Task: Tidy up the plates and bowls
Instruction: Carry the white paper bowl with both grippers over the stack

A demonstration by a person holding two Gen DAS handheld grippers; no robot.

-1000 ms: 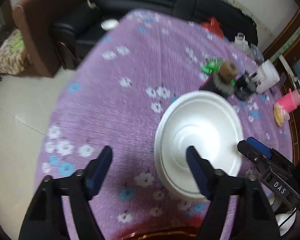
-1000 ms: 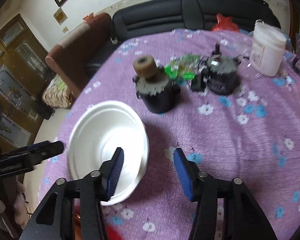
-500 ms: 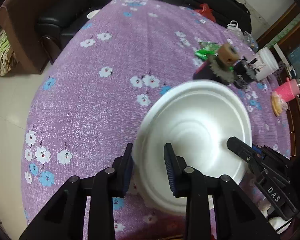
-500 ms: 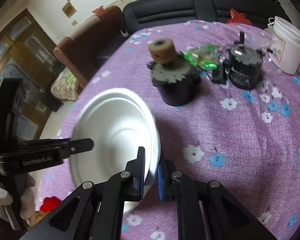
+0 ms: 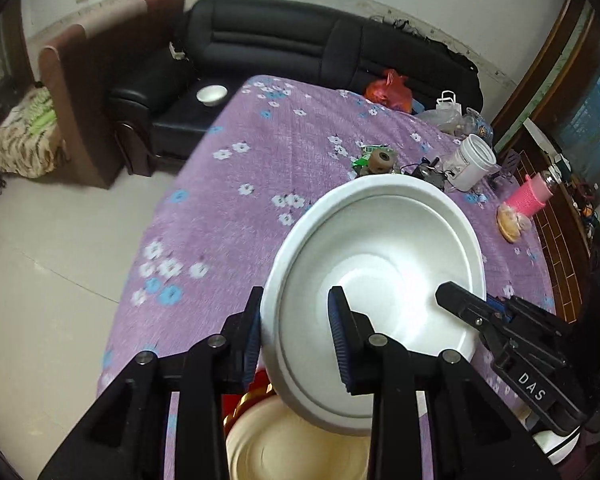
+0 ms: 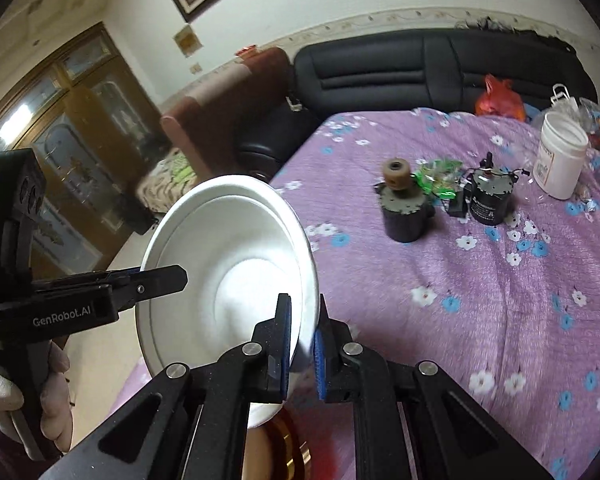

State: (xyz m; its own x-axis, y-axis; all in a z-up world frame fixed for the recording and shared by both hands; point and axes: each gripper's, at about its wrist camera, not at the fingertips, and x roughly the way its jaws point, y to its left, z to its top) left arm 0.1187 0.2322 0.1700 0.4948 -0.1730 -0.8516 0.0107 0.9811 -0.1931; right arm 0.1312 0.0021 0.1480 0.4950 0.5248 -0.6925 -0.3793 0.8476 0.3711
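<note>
A large white bowl (image 5: 380, 264) is held in the air above the purple flowered table (image 5: 236, 208), tilted. My left gripper (image 5: 296, 336) is shut on its left rim. My right gripper (image 6: 302, 340) is shut on the opposite rim; the bowl also shows in the right wrist view (image 6: 228, 272). The right gripper shows in the left wrist view (image 5: 496, 336), and the left gripper in the right wrist view (image 6: 140, 284). Under the bowl, at the table's near edge, lies a cream plate with a gold rim (image 5: 292, 448).
Two black motors (image 6: 406, 212) (image 6: 490, 200), a green wrapper (image 6: 436, 176) and a white tub (image 6: 560, 160) stand further back. A pink spool (image 5: 526, 196) and a snack (image 5: 510, 224) lie at the right. A black sofa (image 5: 300, 60) with a small white bowl (image 5: 211, 94) stands behind.
Both grippers closed on the bowl's opposite rims and lifted it off the table toward the near edge, over the cream plate.
</note>
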